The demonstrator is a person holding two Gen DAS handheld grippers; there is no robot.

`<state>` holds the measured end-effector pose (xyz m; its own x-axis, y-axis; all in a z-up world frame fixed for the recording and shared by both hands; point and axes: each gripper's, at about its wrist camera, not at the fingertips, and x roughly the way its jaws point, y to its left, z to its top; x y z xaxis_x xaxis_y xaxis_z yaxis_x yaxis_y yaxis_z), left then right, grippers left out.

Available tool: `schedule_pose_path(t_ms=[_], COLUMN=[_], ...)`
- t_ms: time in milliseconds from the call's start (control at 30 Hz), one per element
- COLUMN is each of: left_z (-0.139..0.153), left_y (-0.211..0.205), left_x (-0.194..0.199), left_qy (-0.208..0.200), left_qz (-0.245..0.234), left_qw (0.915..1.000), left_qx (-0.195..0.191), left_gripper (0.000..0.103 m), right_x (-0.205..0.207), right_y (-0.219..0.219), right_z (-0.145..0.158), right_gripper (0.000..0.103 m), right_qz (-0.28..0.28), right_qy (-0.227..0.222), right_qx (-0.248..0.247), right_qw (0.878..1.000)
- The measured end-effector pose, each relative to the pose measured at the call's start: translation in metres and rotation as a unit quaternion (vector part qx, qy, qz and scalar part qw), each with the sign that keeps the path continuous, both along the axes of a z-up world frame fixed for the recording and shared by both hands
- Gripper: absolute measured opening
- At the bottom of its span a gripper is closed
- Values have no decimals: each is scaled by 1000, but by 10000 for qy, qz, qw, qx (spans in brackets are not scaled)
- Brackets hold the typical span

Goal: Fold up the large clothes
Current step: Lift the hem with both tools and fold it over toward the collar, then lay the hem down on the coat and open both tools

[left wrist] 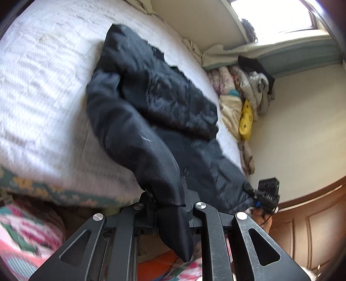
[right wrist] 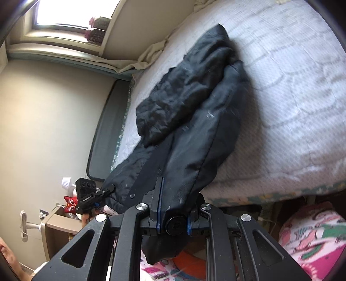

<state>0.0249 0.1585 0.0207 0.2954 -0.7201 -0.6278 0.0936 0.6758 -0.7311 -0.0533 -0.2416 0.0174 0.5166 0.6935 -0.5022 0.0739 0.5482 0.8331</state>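
A large dark navy jacket (left wrist: 155, 101) lies across the white bedspread (left wrist: 43, 86), partly folded over itself, its near part hanging off the bed's edge. My left gripper (left wrist: 168, 205) is shut on a corner of the jacket's hem, and the cloth droops down between the fingers. In the right wrist view the same jacket (right wrist: 194, 97) runs up the bed, and my right gripper (right wrist: 173, 211) is shut on the other hem corner, a black button showing at the jaws. Each view shows the other gripper (left wrist: 266, 194) (right wrist: 90, 194) pinching the far corner.
Folded quilts and a yellow pillow (left wrist: 245, 121) are stacked against the wall beside the bed. A window (right wrist: 64, 13) with plants sits above. A wooden door (left wrist: 313, 227) and a bedside cabinet (right wrist: 58, 229) stand close. Pink patterned trouser legs (right wrist: 311, 237) are below the grippers.
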Motion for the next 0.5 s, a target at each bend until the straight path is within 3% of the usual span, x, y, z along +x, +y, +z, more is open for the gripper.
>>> schedule_pose_path(t_ms=[267,500], left_z=[46,53], left_y=[-12,-17], left_x=[79,155], left_qy=[-491,-509], left_qz=[267,621], left_qw=[9984,9968], left_qx=[-91,-40], left_gripper=[17,18], right_x=[62,143], right_y=[-7,-25], right_z=[38,44], right_gripper=[12,12], right_qz=[-162,-599], right_qy=[-340,-281], right_qx=[-123,-150], right_qw=[9992,9977])
